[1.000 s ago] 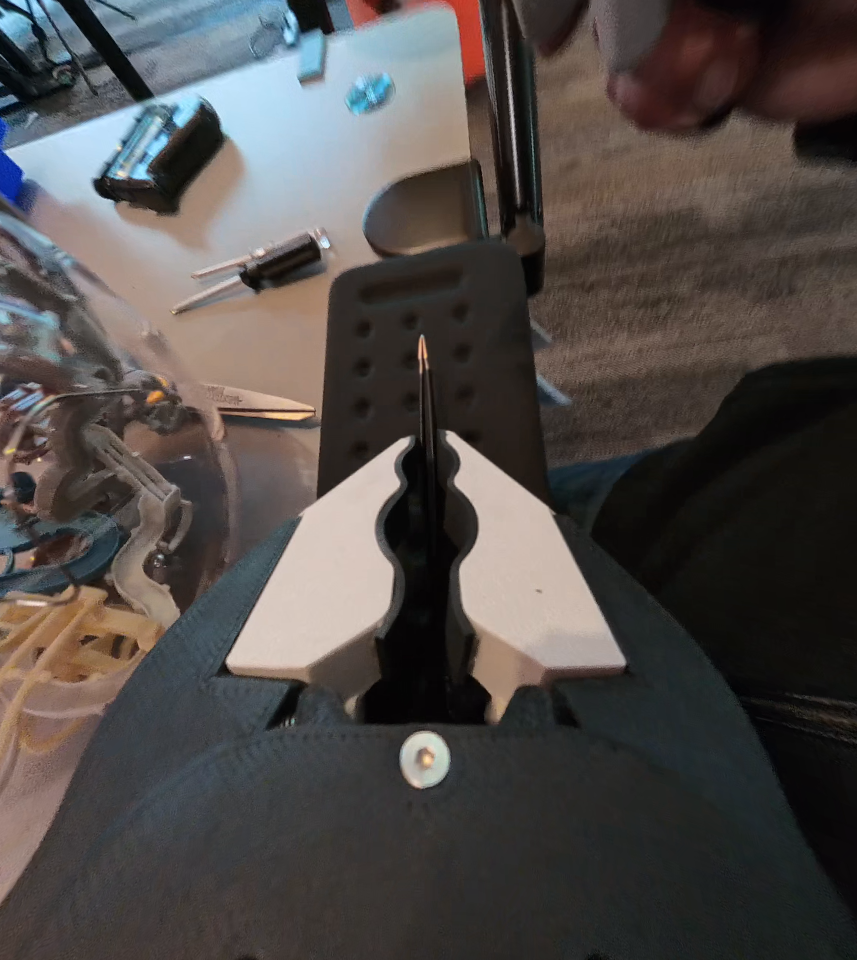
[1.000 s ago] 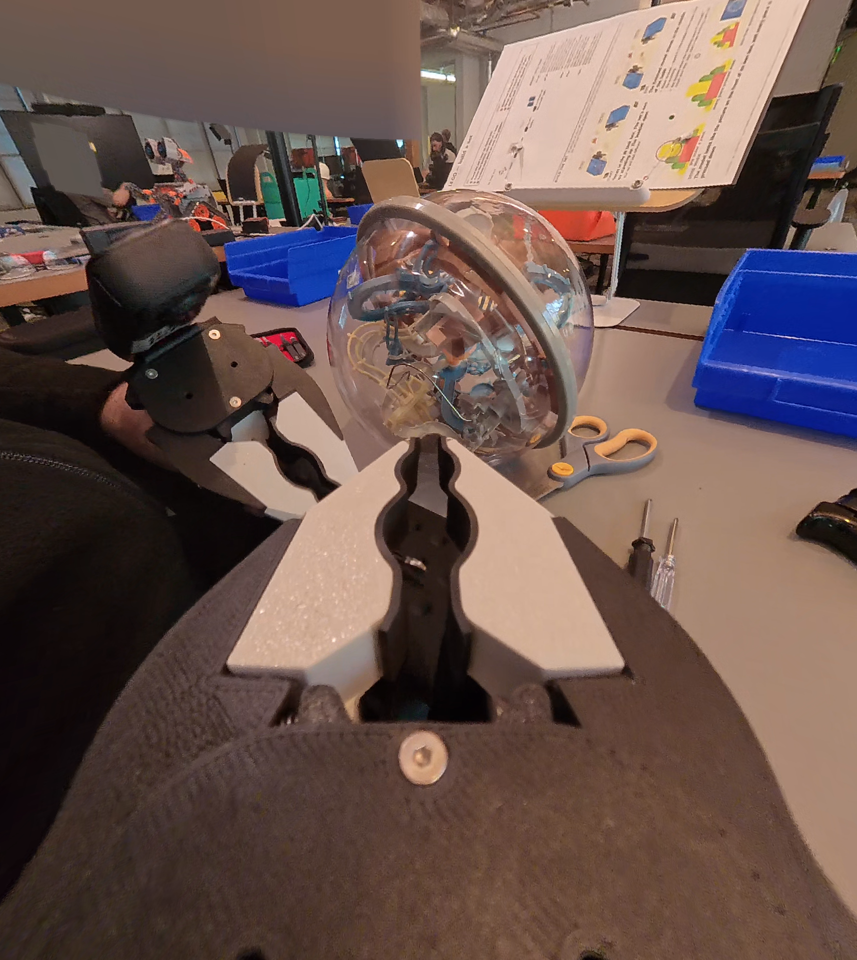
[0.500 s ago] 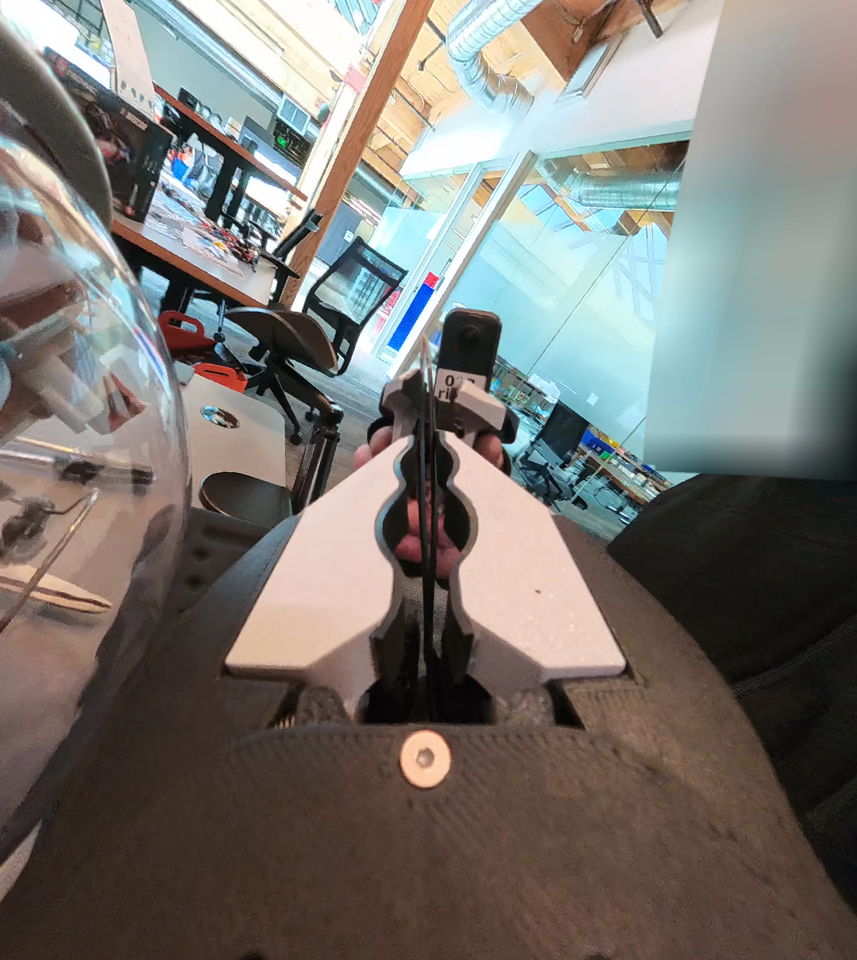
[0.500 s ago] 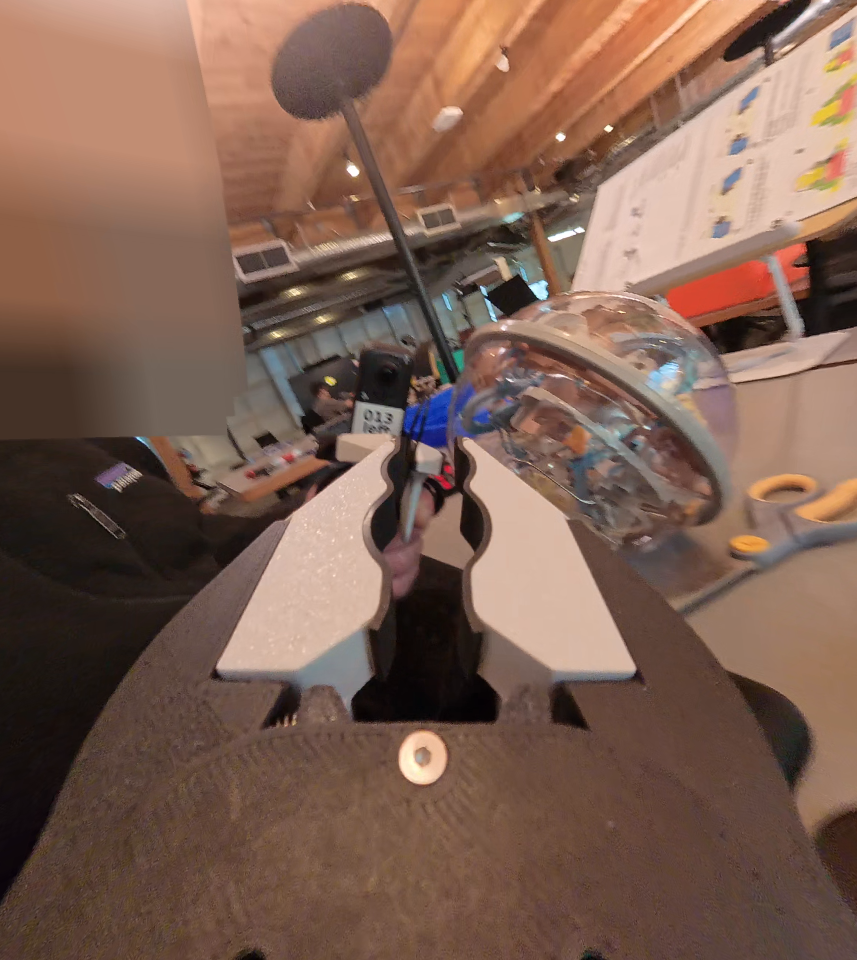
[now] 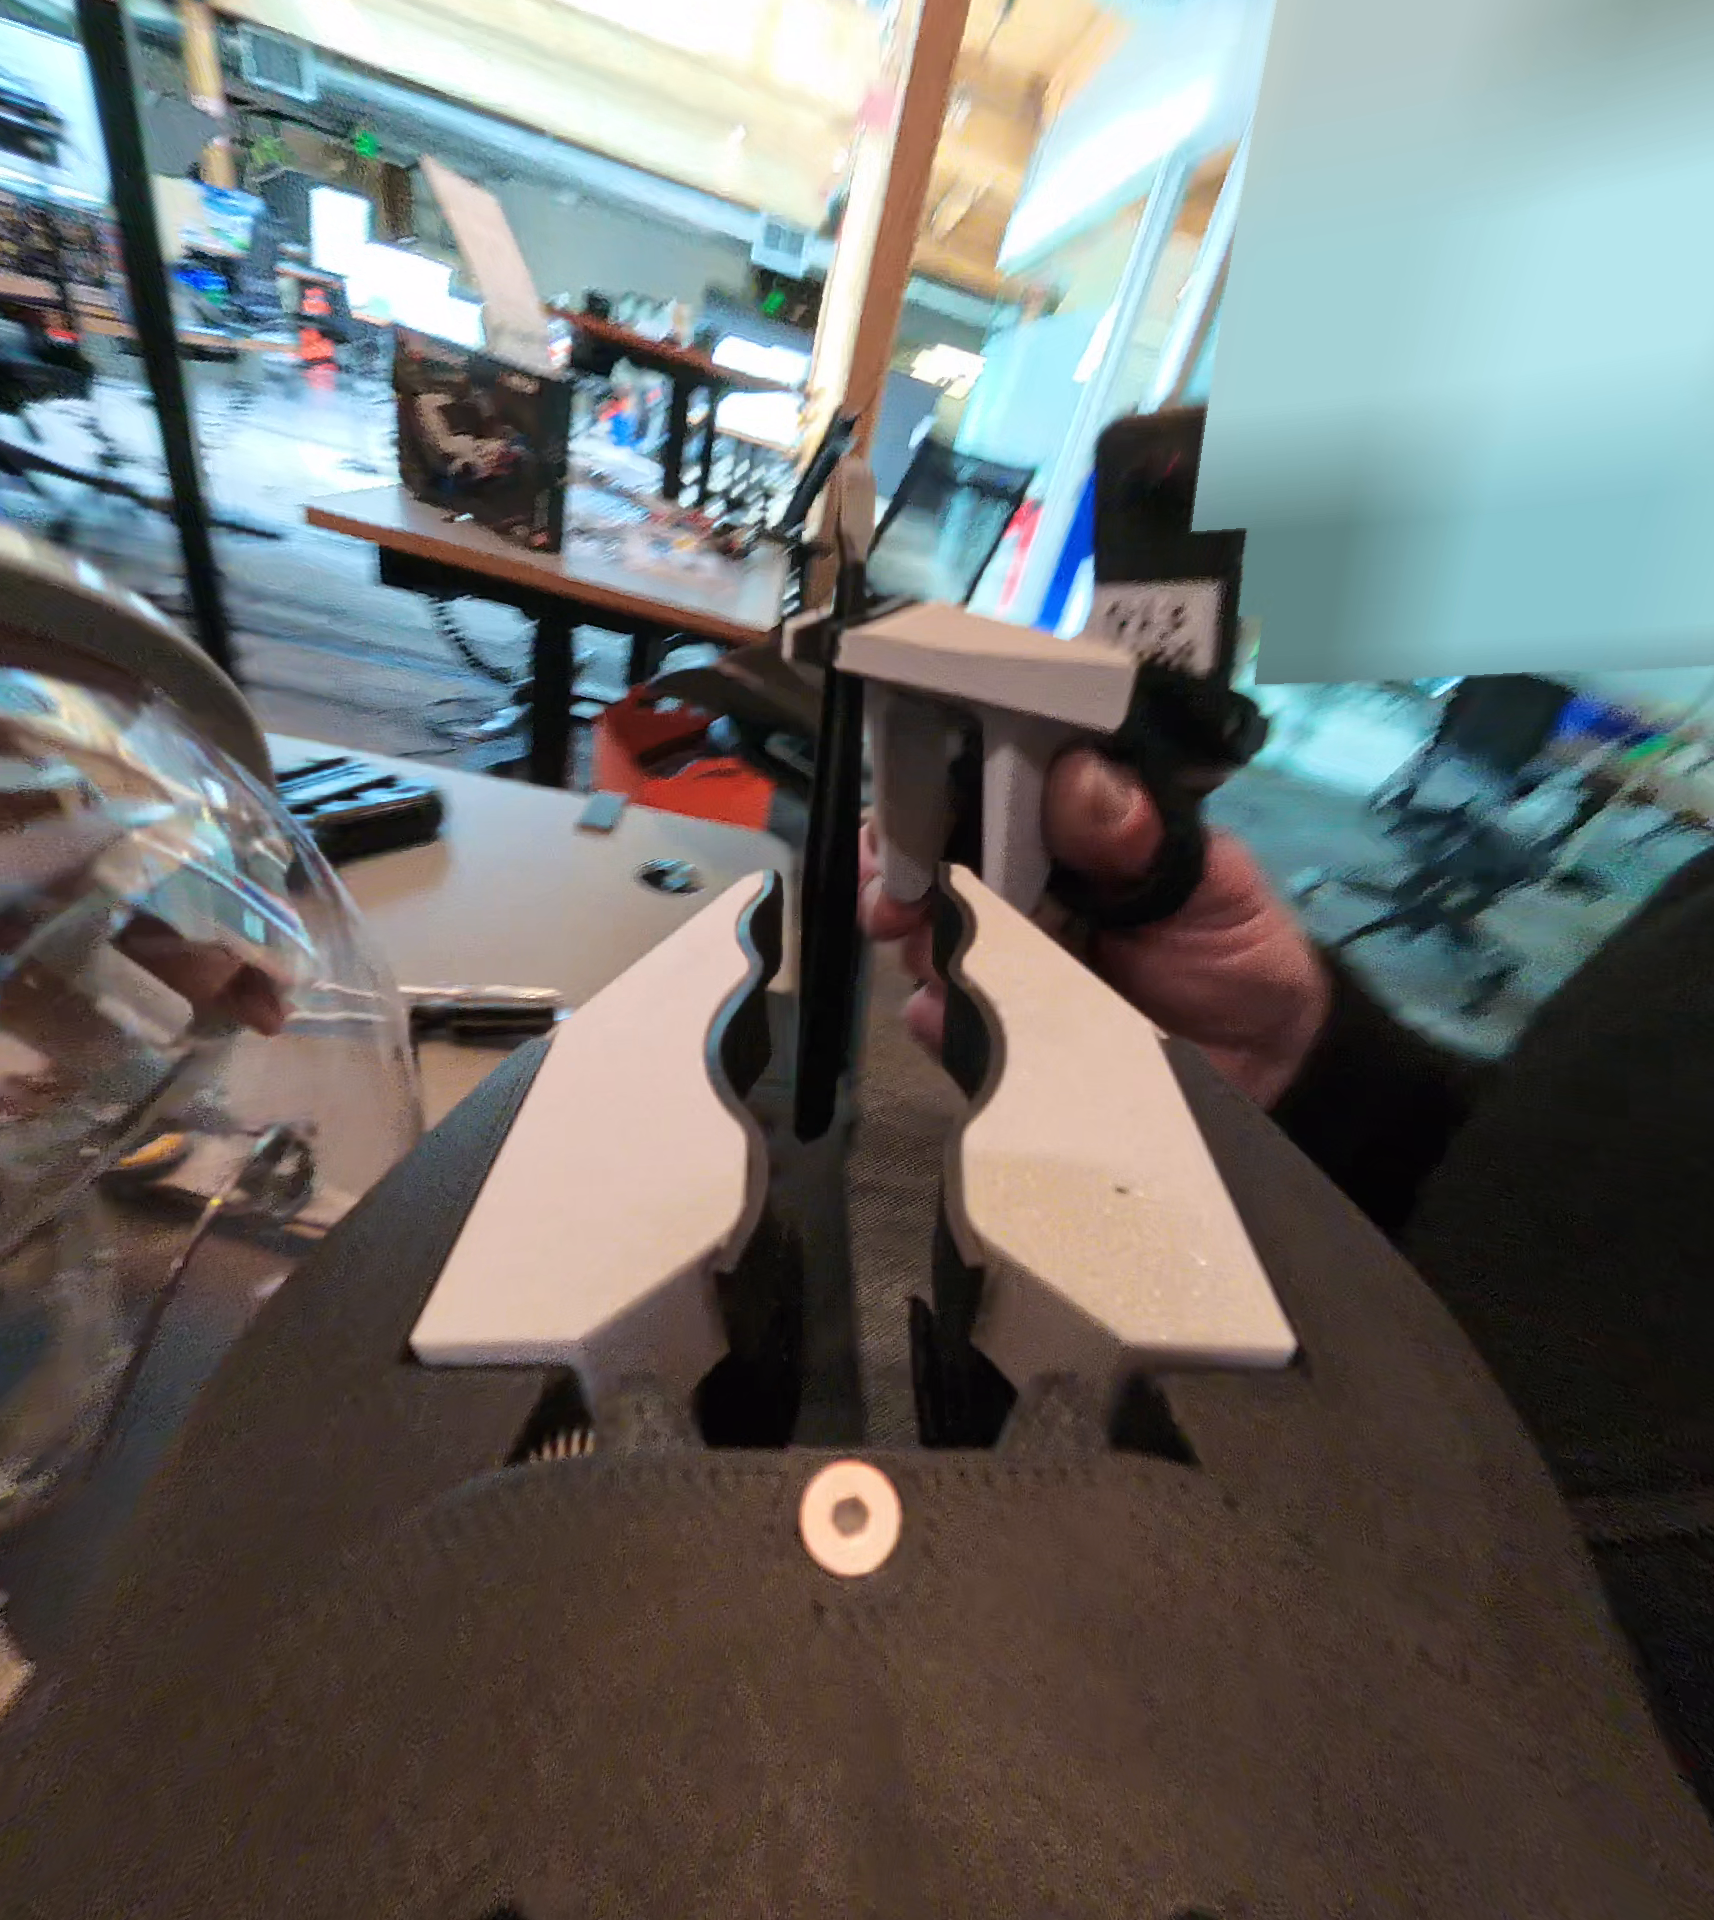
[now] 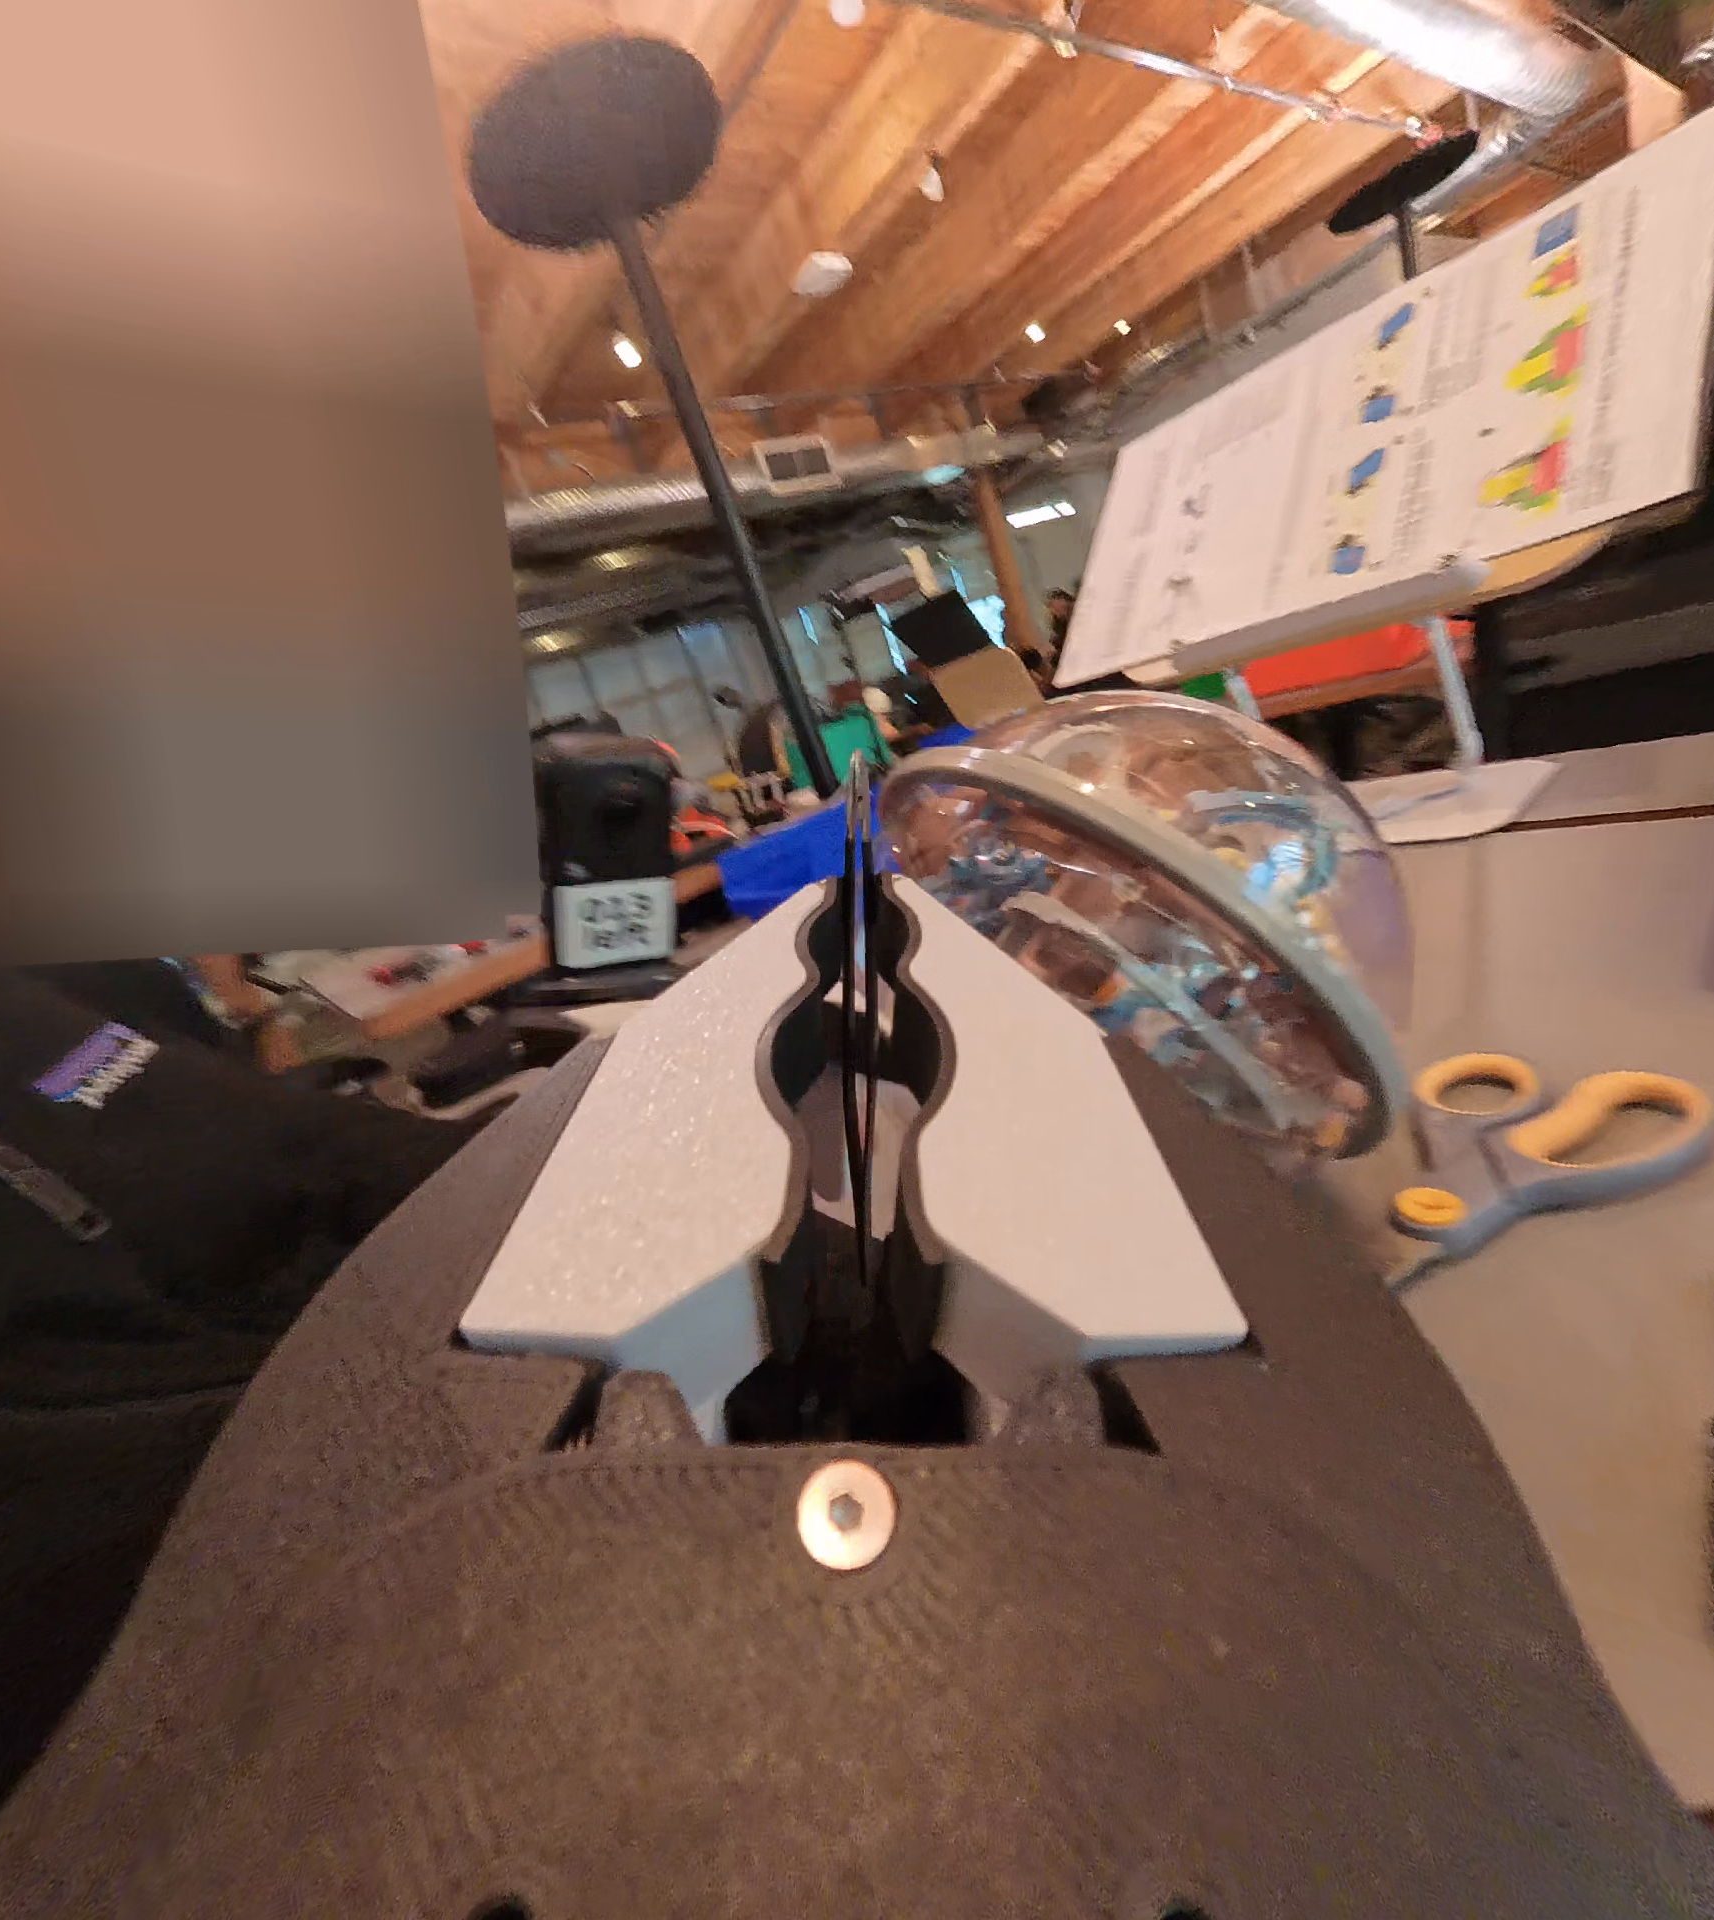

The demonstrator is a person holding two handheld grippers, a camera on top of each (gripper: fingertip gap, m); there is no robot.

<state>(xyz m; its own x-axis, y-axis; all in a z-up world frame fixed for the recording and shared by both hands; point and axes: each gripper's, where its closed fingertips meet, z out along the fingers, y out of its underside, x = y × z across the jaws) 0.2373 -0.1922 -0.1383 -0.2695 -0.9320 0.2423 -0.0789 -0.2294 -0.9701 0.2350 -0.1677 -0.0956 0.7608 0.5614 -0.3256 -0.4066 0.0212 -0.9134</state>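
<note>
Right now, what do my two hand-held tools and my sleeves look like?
Both the left tool and right tool have pale grey fingers with wavy, black-lined inner edges, set in a black, textured, rounded body with one silver screw. Each carries a black camera bearing a white label. The sleeve is black.

Writing shows in several places, mostly blurred. A white printed label [image 6: 612, 923] sits under a black camera block. A small purple-and-white logo patch [image 6: 97, 1070] is on a black garment. A white instruction sheet with coloured diagrams [image 6: 1393, 426] stands on a holder. A white code-patterned tag [image 5: 1162, 630] is on the far claw.
</note>
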